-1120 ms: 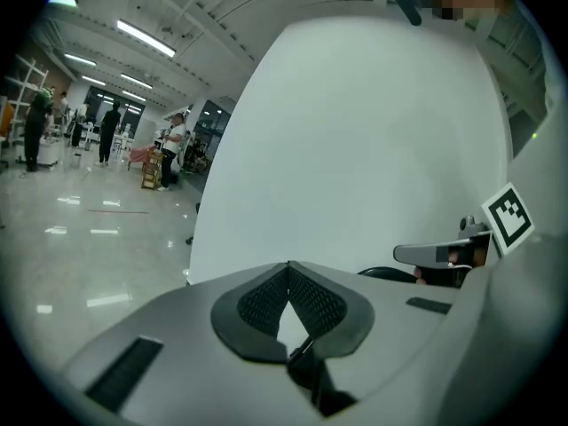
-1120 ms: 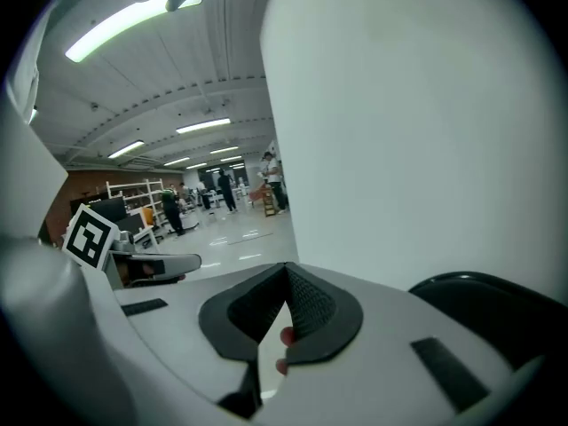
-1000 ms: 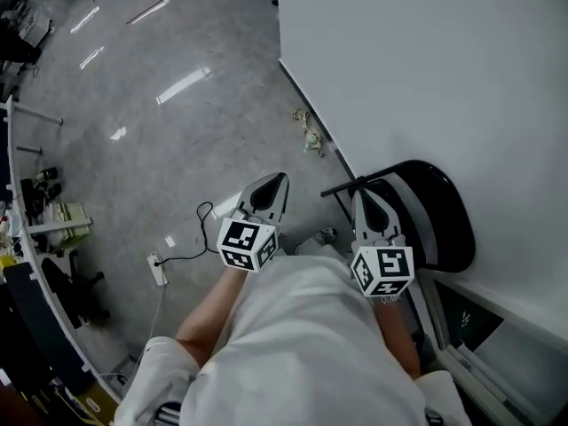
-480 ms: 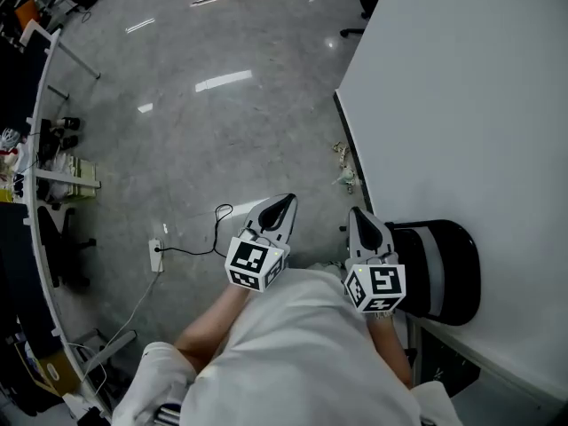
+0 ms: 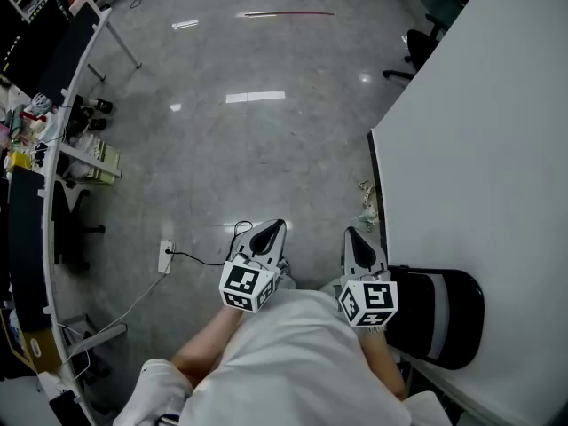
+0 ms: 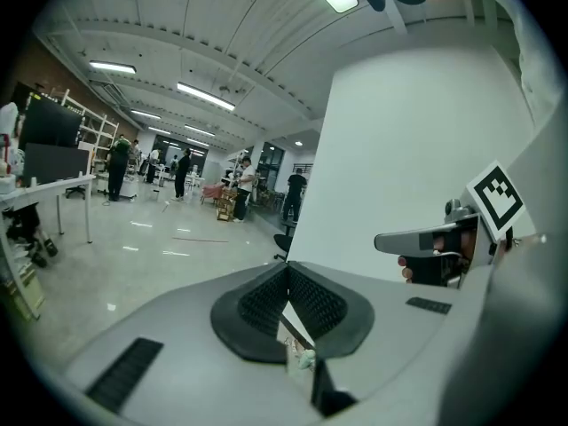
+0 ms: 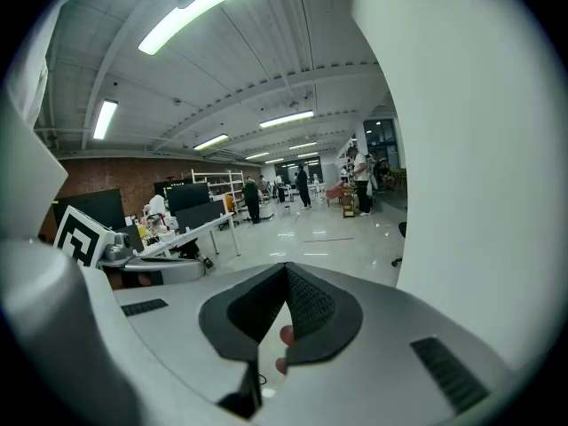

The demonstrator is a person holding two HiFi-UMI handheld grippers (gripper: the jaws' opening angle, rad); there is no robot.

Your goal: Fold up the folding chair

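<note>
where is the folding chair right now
In the head view the black folding chair sits at the lower right, against the foot of the white wall, just right of the right gripper.

The person wears a white top [image 5: 284, 362]. The left gripper [image 5: 272, 229] and right gripper [image 5: 351, 236] have pale grey shells, fingers [image 6: 262, 304] with black ribbed pads, and a white cube [image 5: 246, 285] with black square markers.

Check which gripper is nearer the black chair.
Right. The right gripper is beside the black chair; the left gripper is farther off, on the right gripper's far side.
</note>
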